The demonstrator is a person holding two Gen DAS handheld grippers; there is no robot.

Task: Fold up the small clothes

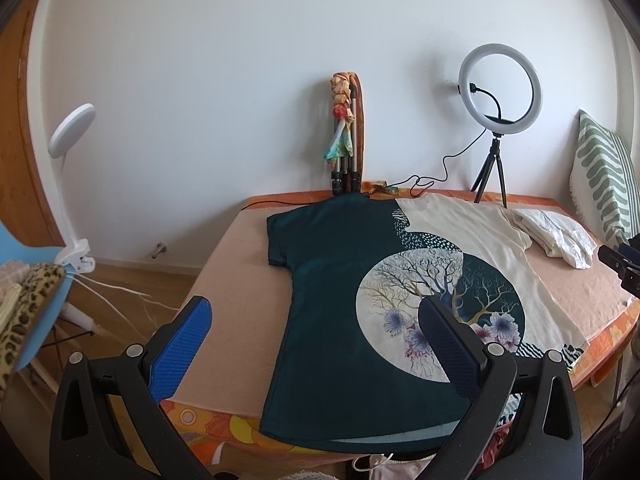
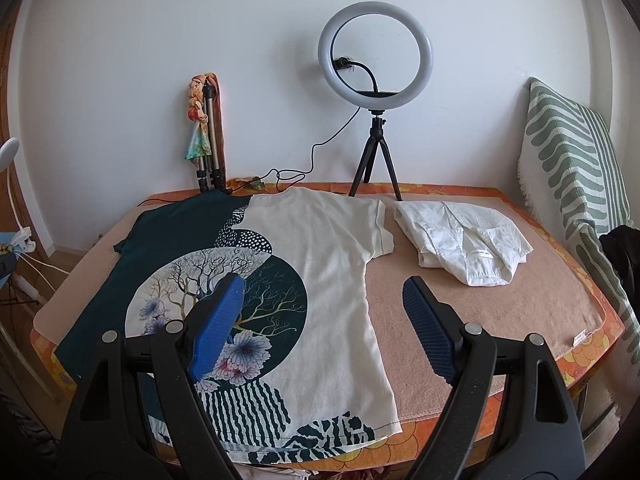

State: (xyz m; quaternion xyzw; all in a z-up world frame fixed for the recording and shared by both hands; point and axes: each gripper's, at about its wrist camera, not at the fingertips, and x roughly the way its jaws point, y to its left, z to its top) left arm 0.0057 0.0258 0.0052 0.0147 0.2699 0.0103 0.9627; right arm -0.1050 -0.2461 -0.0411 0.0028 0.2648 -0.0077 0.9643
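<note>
1. A T-shirt (image 1: 340,300), half dark teal and half cream with a round tree-and-flower print, lies spread flat on the tabletop (image 2: 500,312), its hem at the near edge and its collar toward the wall.
2. A folded white shirt (image 2: 464,240) lies just beside the T-shirt's cream sleeve, on the right part of the tabletop.
3. The left tongs (image 1: 316,348) hover released above the teal half of the T-shirt, jaws spread wide with nothing between them.
4. The right tongs (image 2: 324,328) hover released above the cream half, one blue pad (image 2: 218,324) over the print, the other over the bare tabletop; they hold nothing.
5. A ring light (image 2: 375,68) on a small tripod stands at the far edge by the wall.
6. A striped cushion (image 2: 576,168) leans at the right end.
</note>
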